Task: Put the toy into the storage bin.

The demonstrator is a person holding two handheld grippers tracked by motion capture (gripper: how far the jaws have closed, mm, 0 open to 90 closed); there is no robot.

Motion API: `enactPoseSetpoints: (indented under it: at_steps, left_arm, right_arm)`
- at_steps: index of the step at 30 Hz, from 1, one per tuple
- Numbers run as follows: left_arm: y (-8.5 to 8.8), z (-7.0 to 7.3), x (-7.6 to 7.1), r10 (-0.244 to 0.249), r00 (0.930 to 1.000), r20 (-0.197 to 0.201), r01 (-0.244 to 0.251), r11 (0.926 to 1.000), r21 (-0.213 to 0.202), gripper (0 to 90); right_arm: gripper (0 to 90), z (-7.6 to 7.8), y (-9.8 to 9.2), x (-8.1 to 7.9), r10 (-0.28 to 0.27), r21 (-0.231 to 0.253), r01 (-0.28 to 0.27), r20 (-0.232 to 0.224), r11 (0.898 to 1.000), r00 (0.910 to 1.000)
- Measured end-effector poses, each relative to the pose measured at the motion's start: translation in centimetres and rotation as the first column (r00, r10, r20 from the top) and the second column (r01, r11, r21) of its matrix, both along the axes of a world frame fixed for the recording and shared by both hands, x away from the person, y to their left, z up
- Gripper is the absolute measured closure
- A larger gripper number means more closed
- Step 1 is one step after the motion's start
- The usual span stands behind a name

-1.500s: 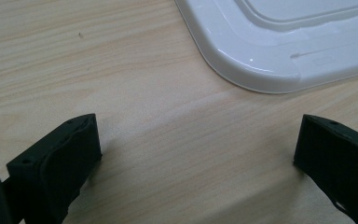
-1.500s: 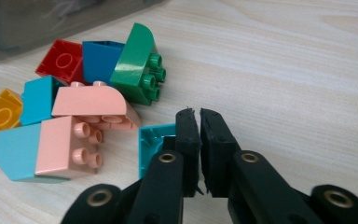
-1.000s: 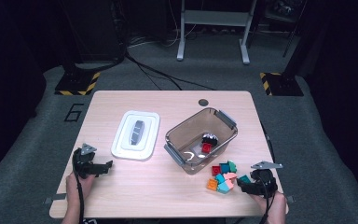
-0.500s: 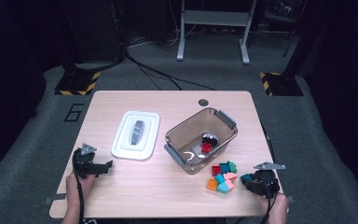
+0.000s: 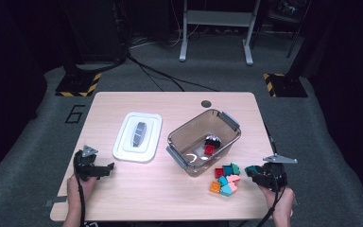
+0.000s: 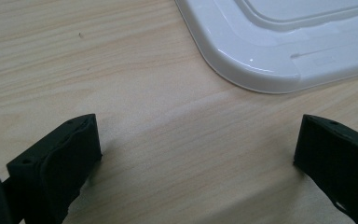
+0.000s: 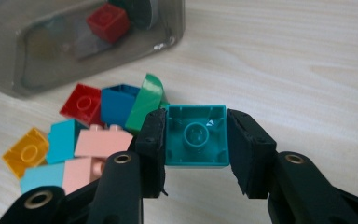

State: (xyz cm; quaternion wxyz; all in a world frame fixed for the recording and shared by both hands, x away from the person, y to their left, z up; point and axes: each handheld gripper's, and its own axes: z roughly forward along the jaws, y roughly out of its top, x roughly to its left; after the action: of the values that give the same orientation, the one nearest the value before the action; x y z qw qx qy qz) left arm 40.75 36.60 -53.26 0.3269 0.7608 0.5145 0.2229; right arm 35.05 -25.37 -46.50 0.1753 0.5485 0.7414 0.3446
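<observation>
Gripping teal brick (image 7: 196, 135), right tool (image 7: 196, 154) clamped

Table (image 5: 170, 101) centre: bin (image 5: 203, 141). Lid (image 5: 137, 136) flat at bin's 9 o'clock, apart from it. Two blocks (image 5: 211, 144) inside bin. Loose block pile (image 5: 225, 178) on table at bin's 5 o'clock, just beside its wall. Right gripper (image 5: 254, 172) at pile's 3 o'clock, one block (image 7: 196, 135) between its jaws. Left gripper (image 5: 105, 169) at lid's 7 o'clock, near table's front edge.
</observation>
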Motion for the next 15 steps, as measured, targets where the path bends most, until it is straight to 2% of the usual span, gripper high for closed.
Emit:
enactPoseSetpoints:
  at_steps: [7,15]
  left_arm:
    - [0.0,0.0,0.0,0.0,1.0,0.001,0.0,1.0,0.0,0.3]
    - [0.0,0.0,0.0,0.0,1.0,0.001,0.0,1.0,0.001,0.2]
  right_arm:
    - [59.6,1.2,0.0,1.3,-0.007,0.036,0.007,0.014,0.999,0.9999]
    - [59.6,2.6,0.0,2.4,-0.012,0.044,0.011,0.029,0.999,0.9995]
